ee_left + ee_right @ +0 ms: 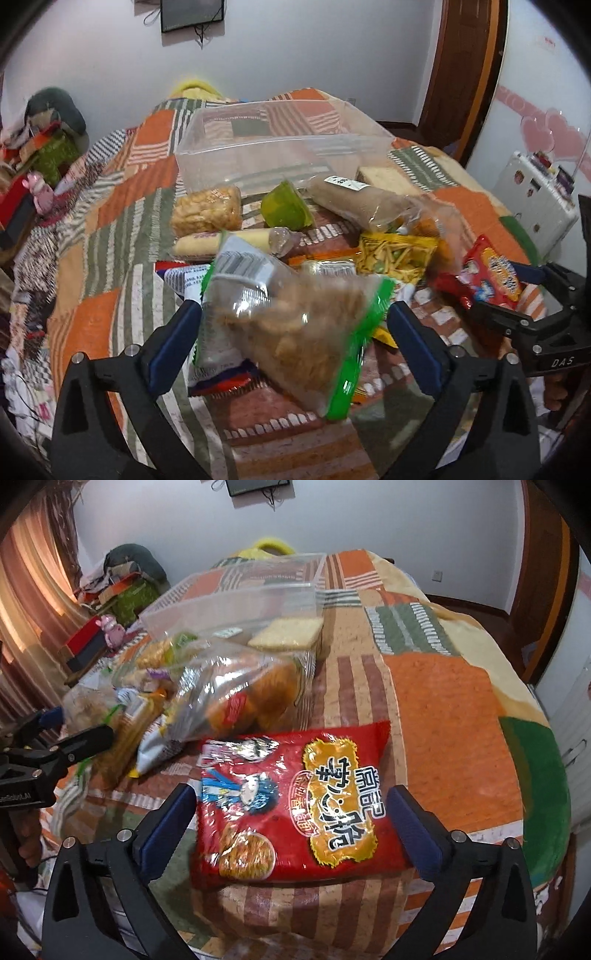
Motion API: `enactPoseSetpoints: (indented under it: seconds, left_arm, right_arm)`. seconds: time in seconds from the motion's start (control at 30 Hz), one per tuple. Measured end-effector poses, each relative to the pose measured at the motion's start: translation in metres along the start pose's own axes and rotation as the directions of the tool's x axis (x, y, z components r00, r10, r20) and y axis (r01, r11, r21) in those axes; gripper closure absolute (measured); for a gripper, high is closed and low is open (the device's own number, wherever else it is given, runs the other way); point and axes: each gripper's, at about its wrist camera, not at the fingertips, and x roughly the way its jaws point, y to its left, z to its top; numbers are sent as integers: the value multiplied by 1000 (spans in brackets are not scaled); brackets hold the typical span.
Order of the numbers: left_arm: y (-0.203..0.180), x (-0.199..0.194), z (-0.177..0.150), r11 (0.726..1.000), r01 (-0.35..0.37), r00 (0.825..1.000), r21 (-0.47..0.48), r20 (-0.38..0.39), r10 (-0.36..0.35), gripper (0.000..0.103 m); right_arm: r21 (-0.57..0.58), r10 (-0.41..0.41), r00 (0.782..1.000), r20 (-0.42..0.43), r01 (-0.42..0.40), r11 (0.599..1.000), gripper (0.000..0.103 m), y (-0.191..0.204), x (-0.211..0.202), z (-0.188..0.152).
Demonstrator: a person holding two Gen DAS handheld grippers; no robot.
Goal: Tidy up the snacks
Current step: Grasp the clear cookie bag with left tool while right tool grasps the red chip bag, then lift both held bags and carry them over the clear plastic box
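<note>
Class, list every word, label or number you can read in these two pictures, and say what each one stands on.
"DAS": right gripper body.
"常記" with large yellow characters, partly legible: red snack packet.
White sticker on brown roll: too blurred.
Barcode print on green-edged bag: unreadable.

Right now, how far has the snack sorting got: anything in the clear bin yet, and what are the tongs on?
Nothing looks done: the clear bin appears empty. In hand: the left tongs stand open around a green-edged clear bag of snacks, the right tongs open around the red snack packet; neither is gripped. Left: the whole pile on the patchwork cover, in front of the bin.
</note>
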Motion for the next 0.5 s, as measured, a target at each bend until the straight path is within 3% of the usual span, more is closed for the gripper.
enactPoseSetpoints:
  seconds: [0.17,0.33,0.5]
  left_arm:
    - [2,12,-3,1000,-25,1000,-1,0,25,2]
    - [5,6,-4,1000,-27,999,1,33,27,13]
    - [9,-3,-4,1000,-3,998,9,55,3,25]
  right_arm:
    - [-12,-20,1000,-10,20,1000,4,1,4,-1]
    - [-23,-31,999,11,31,999,24,-1,-3,0]
    - [-34,-45,998,34,46,998,27,-1,-6,3]
